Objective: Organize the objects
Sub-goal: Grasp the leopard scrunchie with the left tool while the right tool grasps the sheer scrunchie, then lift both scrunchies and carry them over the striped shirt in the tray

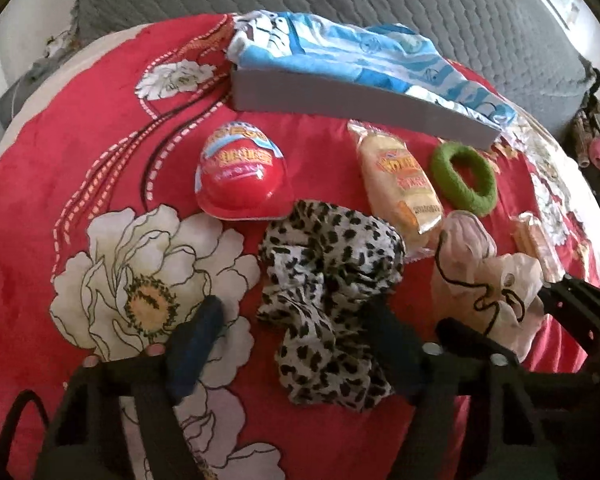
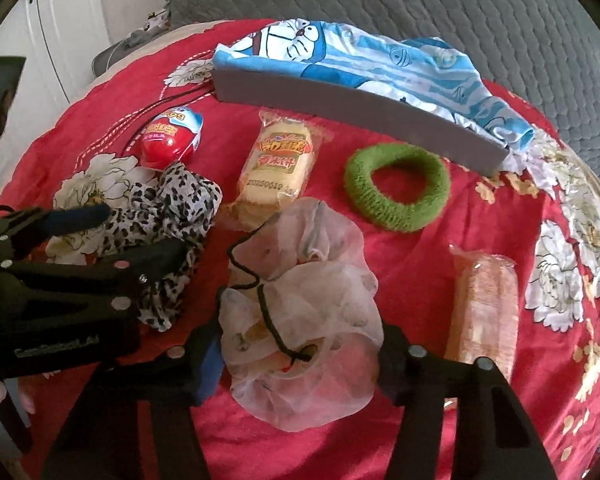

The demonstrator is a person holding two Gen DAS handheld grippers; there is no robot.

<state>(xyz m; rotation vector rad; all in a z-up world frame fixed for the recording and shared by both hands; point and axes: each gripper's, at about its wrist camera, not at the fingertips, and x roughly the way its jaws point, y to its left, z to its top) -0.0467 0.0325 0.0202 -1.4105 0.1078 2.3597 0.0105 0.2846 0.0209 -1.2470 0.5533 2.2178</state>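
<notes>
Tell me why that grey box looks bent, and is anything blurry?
Left wrist view: the fisheye lens bows the grey box, with dark corners round the picture. Right wrist view: the same bowing, daylight is soft, and the printing on the cake packet is slightly smeared.

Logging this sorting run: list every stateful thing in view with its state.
Left tool: open, fingers astride the leopard-print scrunchie.
Right tool: open, fingers astride the sheer pink scrunchie.
Grey box: open, blue cartoon cloth inside.
Red surprise egg: sealed.
Wrapped cake: sealed.
Green hair tie: flat, untouched.
</notes>
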